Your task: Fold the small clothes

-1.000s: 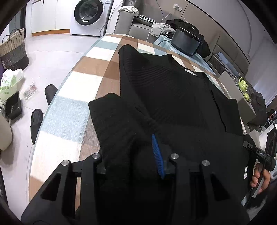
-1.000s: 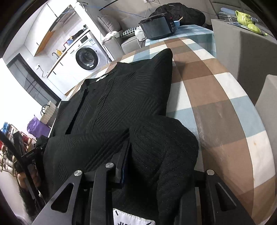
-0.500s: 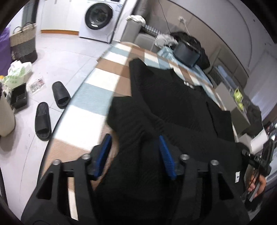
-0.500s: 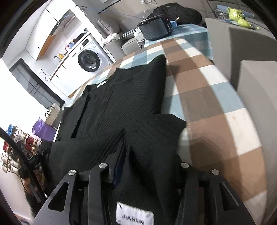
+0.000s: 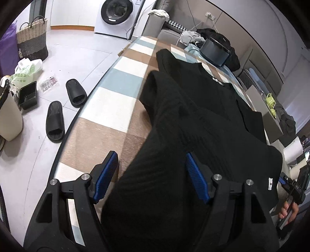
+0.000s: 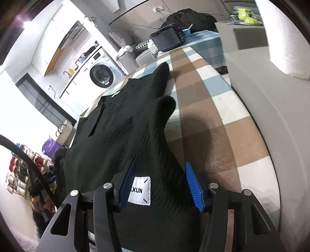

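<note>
The black knit sweater point(image 5: 203, 120) lies spread along the checked tablecloth point(image 5: 108, 120), its ribbed body running away from you, with a sleeve doubled back over each side. Your near hem has a white label point(image 6: 139, 191) sewn to it, reading partly "AXUN" in the right wrist view.

Your left gripper point(image 5: 152, 175) stands with its 2 blue pads wide apart. The folded sleeve fabric lies in the gap between them, and neither pad presses on it. The left pad sits over bare cloth at the table edge.

Your right gripper point(image 6: 161, 184) is likewise spread, its 2 blue pads apart on either side of the label, gripping nothing; the knit passes loosely between them. From the left wrist view you see your right hand point(image 5: 288, 210) wrapped around that gripper's handle at the table's near right corner.

Beyond the sweater's collar, a dark appliance point(image 5: 215, 52) sits at the far end of the table. On the floor to your left lie 2 black slippers point(image 5: 55, 121), with a woven basket point(image 5: 32, 41) and a washing machine point(image 5: 117, 15) farther off.
</note>
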The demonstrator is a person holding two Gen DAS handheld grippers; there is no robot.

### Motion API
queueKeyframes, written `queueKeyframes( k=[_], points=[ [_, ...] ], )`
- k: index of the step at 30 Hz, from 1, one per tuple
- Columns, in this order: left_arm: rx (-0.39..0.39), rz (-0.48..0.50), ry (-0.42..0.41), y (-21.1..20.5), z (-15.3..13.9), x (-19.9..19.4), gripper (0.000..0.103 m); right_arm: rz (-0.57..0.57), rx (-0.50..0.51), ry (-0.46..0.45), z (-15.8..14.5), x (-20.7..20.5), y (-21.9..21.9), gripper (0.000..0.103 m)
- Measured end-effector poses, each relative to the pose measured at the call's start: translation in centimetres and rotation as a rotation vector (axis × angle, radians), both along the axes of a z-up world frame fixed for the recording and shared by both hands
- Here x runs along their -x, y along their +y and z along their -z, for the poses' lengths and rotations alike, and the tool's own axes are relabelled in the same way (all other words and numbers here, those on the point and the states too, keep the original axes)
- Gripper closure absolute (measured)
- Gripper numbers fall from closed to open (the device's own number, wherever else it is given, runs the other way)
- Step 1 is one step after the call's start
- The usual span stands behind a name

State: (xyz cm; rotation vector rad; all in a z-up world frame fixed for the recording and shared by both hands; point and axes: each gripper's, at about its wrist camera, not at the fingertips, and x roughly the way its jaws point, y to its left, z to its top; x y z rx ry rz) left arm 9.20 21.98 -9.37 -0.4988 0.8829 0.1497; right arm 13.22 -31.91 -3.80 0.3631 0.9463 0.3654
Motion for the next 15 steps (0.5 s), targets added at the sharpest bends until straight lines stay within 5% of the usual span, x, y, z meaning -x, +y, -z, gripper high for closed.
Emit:
queueKeyframes(
  k=[11,15],
  points=[
    [-0.026,0.026,0.007,-0.8,0.0,0.7,0.034,-0.226,-0.021,-0.091,-1.3,0.8,3.2,0.049],
    [-0.021,0.009,0.002,-0.4,0.2,0.3,0.039,-0.180,0.014,-0.079,-0.8,0.0,2.8,0.049]
  ],
)
